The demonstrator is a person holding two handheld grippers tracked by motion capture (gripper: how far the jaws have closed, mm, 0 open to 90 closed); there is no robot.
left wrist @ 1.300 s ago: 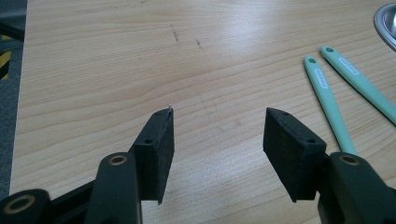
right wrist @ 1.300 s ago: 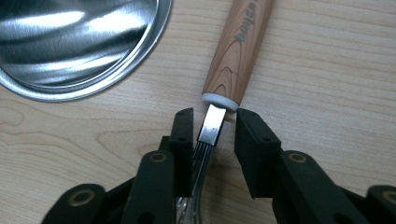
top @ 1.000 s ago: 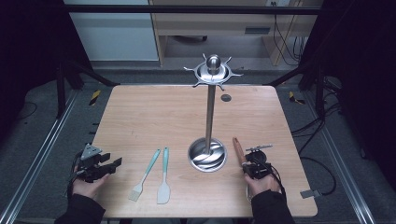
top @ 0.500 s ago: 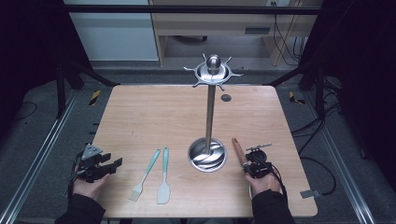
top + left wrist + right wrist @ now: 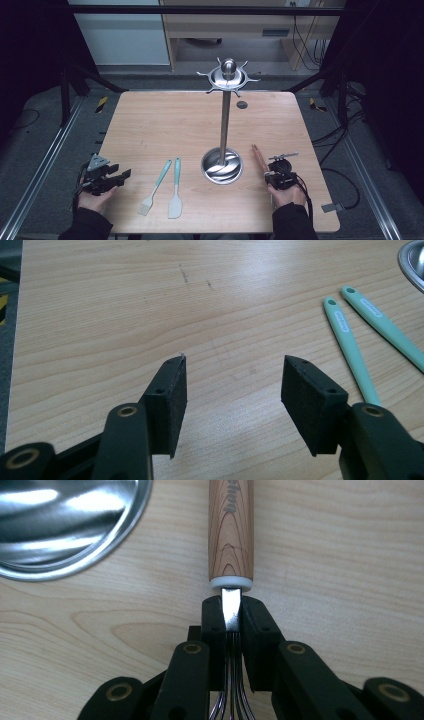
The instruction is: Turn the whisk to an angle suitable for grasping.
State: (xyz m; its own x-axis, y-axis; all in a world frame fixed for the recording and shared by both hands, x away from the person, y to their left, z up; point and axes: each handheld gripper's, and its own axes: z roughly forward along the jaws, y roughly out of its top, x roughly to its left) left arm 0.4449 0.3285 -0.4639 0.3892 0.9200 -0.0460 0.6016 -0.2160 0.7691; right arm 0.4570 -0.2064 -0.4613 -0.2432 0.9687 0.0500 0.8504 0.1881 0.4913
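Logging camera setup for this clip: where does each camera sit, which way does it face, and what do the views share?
High view: above the person's side, looking forward and down on the table; forearms and both hands show.
Left gripper view: rides the left gripper, looking along its open jaws across the table.
Right gripper view: rides the right gripper, shut on the wooden-handled whisk.
Shared: the stand's steel base shows in all three.
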